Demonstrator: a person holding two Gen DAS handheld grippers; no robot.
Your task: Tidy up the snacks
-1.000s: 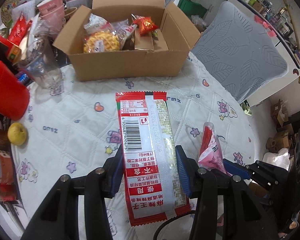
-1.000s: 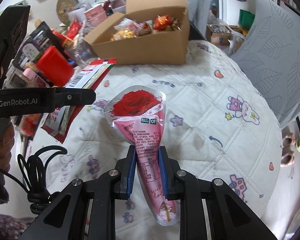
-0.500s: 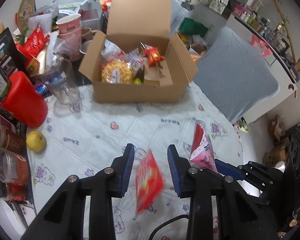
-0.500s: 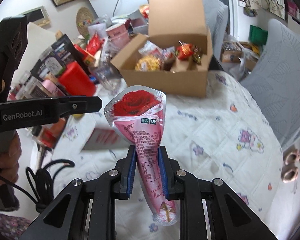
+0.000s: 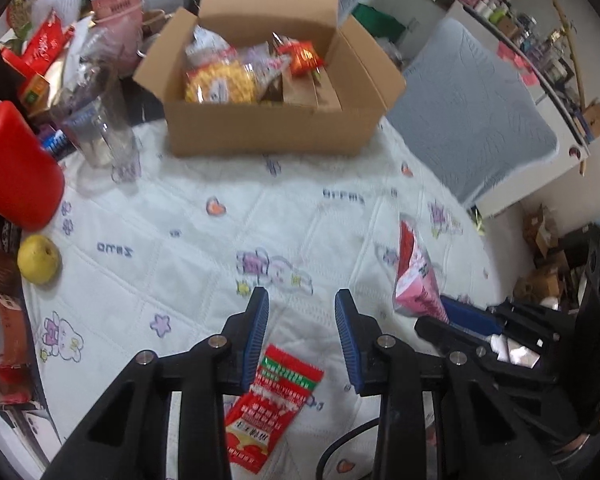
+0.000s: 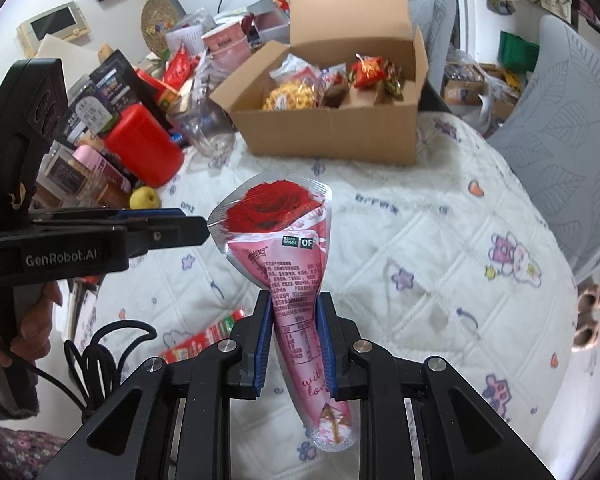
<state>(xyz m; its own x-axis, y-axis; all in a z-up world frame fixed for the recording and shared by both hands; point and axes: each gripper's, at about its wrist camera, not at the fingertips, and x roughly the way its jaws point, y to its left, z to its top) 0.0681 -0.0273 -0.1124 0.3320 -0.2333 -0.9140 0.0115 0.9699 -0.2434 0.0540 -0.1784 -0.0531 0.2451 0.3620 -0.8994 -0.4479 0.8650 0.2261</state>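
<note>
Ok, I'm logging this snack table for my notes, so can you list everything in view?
cardboard box: 1, brown, open, far side of table, filled with snacks
rose-print cone packet: 1, pink and red, clamped in right gripper
flat snack packet: 1, red, lying on quilt beneath left gripper
quilted table cover: 1, white with cartoon prints
red container: 1, left edge
yellow fruit: 1, left, near red container
clear glass: 1, left of box
grey cushioned chair: 1, right
left gripper: black, blue pads, open, empty
right gripper: black, blue pads, shut on packet
</note>
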